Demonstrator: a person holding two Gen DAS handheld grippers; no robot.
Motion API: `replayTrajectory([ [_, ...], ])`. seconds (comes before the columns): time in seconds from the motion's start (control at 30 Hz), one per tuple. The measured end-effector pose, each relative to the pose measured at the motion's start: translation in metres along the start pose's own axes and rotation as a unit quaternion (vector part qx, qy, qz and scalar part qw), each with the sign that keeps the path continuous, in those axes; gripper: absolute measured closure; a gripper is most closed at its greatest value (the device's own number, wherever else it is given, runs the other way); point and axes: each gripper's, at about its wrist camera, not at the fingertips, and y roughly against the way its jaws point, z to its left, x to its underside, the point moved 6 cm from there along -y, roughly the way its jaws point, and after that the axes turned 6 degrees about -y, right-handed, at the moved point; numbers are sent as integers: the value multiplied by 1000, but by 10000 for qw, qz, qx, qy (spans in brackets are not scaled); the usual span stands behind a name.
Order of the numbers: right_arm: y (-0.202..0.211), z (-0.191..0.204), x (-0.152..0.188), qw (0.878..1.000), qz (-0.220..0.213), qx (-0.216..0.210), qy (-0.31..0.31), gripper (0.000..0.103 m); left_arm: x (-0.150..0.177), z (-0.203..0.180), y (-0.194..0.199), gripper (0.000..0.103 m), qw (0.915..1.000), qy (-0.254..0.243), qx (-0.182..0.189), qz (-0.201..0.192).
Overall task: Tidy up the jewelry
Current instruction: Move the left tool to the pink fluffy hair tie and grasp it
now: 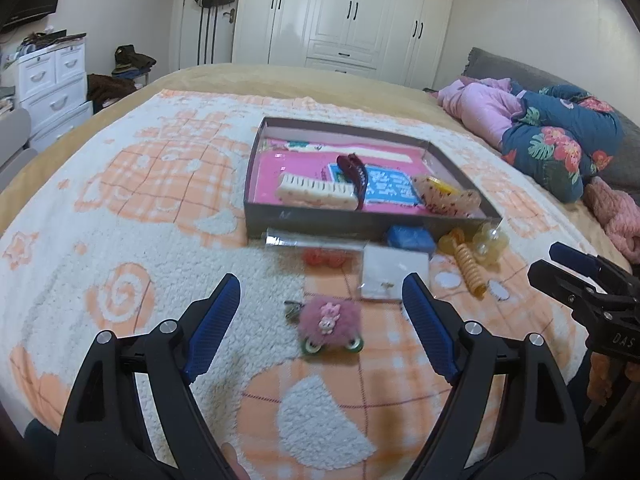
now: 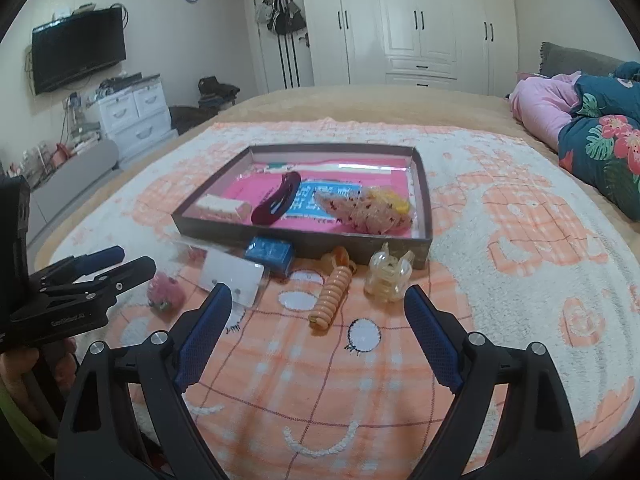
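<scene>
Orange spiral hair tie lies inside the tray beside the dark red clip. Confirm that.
Not so. The orange spiral hair tie lies on the blanket in front of the tray, as the right wrist view shows. The dark red clip is inside the tray.

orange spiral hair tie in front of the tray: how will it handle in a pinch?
The orange spiral hair tie is a coiled cord, so it will probably squash and stretch, not hold shape. It looks light. Glossy coils may slip in the right claw; the fuzzy blanket should stop rolling.

L+R wrist cams | low over bed, fwd | share tray (image 1: 256,176)
</scene>
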Motion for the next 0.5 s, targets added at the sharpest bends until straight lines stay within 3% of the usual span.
replayTrajectory([
  [0.23,-35,0,14,9990,395,196,52,19,16,7,-13,28,9997,37,-17,234],
  [0.5,-67,-7,23,9968,732,309,-11,31,21,4,-28,28,9993,23,49,366],
])
